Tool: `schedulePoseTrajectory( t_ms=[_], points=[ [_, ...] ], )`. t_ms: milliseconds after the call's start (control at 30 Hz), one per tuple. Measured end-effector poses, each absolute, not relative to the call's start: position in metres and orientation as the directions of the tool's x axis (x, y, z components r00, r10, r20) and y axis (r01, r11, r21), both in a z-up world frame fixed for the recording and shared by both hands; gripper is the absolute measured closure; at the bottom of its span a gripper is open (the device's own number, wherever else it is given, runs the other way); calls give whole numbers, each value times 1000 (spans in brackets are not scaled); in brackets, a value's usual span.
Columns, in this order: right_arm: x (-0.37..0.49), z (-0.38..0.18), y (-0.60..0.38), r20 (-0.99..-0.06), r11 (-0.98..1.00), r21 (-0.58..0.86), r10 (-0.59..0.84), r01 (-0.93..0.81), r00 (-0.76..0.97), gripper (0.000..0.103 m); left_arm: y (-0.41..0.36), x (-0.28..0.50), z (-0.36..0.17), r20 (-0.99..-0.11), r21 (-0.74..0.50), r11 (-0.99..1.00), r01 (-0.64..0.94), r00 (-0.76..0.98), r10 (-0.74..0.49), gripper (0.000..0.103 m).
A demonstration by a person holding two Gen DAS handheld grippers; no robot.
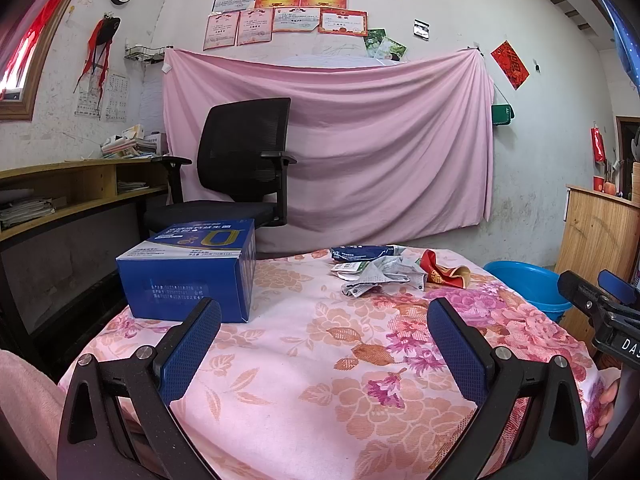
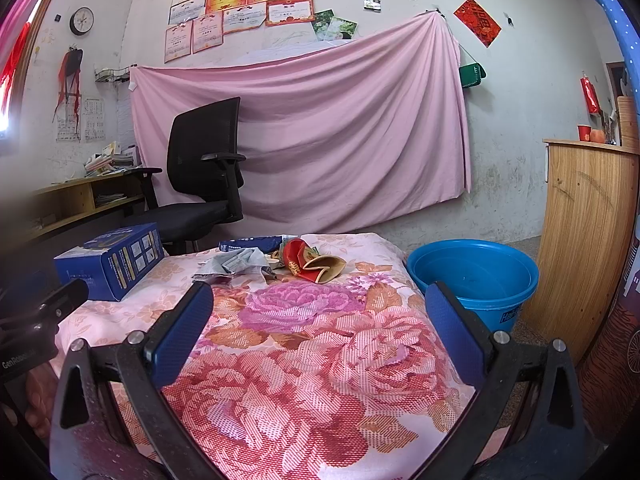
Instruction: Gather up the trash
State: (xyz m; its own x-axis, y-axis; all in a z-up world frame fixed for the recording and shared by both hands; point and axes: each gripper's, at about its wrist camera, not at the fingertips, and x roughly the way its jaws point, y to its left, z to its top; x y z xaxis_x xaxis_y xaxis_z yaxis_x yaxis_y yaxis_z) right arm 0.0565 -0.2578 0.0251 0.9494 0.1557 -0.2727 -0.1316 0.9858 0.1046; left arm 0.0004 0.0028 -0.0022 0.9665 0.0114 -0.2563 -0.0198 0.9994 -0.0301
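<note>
Floral-cloth bench (image 1: 280, 360) has the trash pile (image 1: 384, 270) bunched at its far edge, upper middle of frame, probably because the blue basin (image 2: 474, 276) sits right beside it; left tool (image 1: 324, 344) and right tool (image 2: 320, 328) both spread wide, holding nothing

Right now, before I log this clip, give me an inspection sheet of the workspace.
Surface: table under a floral cloth, near half bare.
Job's things: trash pile at the far edge, with crumpled grey paper, a red and gold wrapper and a dark blue packet; blue basin on the floor right of the table, nothing visible inside.
Clutter: blue carton on the table's left side.
Grippers: left gripper and right gripper both open, empty, above the near cloth.
Cables: nothing seen.
Surroundings: black office chair, pink sheet on the wall, wooden cabinet at right.
</note>
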Motion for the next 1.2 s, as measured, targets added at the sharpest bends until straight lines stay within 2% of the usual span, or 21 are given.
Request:
schedulePoseTrajectory(
  t_ms=[500,633,933,1067,1200],
  points=[
    [61,25,-258,-285,981,136,171,-137,943,0,-1,-2,3,-259,-49,999,-13,966,0,2],
    [65,31,-264,-291,976,158,193,-152,937,0,-3,-4,10,-235,-48,999,-2,972,-10,2],
    [119,77,-287,-240,978,117,197,-174,950,0,-12,50,68,-169,48,997,61,984,-52,2],
    [169,94,-289,-260,975,114,213,-189,942,0,-11,99,81,-214,3,997,77,974,-75,2],
    [215,90,-286,-340,966,144,254,-216,905,0,-8,143,76,-277,-44,997,65,958,-75,2]
  ],
)
